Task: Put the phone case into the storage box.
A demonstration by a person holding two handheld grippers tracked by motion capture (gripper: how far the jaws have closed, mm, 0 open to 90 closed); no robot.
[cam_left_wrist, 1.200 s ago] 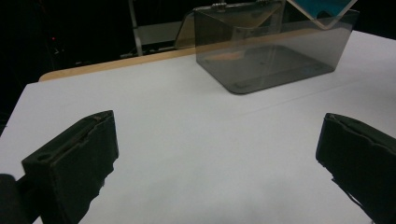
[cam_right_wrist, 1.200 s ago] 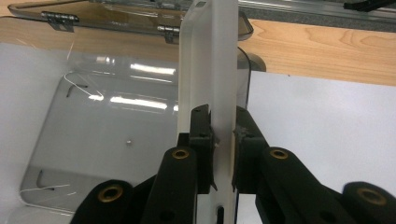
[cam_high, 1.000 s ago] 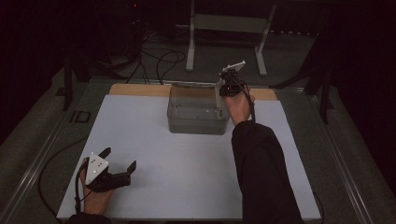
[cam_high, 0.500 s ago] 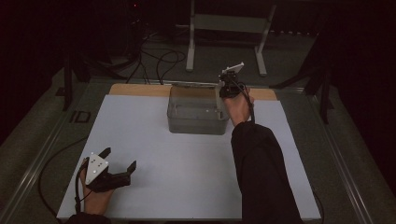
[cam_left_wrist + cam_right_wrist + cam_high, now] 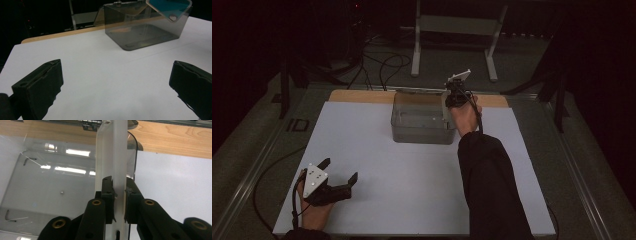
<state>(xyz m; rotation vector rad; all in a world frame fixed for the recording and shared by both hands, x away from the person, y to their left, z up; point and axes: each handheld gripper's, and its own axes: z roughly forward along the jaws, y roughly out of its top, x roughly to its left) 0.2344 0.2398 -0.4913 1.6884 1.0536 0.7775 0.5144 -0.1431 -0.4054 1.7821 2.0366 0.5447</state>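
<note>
A clear plastic box (image 5: pixel 419 131) stands open at the back of the white sheet (image 5: pixel 412 190), and something small lies on its floor. My right gripper (image 5: pixel 453 96) hangs over the box's right end, shut on a thin flat case. In the right gripper view (image 5: pixel 118 185) the case (image 5: pixel 112 150) appears edge-on and white, upright over the box (image 5: pixel 50 190). In the left gripper view the case (image 5: pixel 170 6) looks teal with a rounded hole, above the box (image 5: pixel 140 32). My left gripper (image 5: pixel 339 170) rests at the front left with its jaws (image 5: pixel 116 66) wide open and nothing between them.
A wooden strip (image 5: pixel 362 96) runs along the table's far edge behind the box. A metal stand (image 5: pixel 452 25) and cables (image 5: pixel 382 65) lie on the dark floor beyond. The person's right sleeve (image 5: pixel 492 185) crosses the right half of the sheet.
</note>
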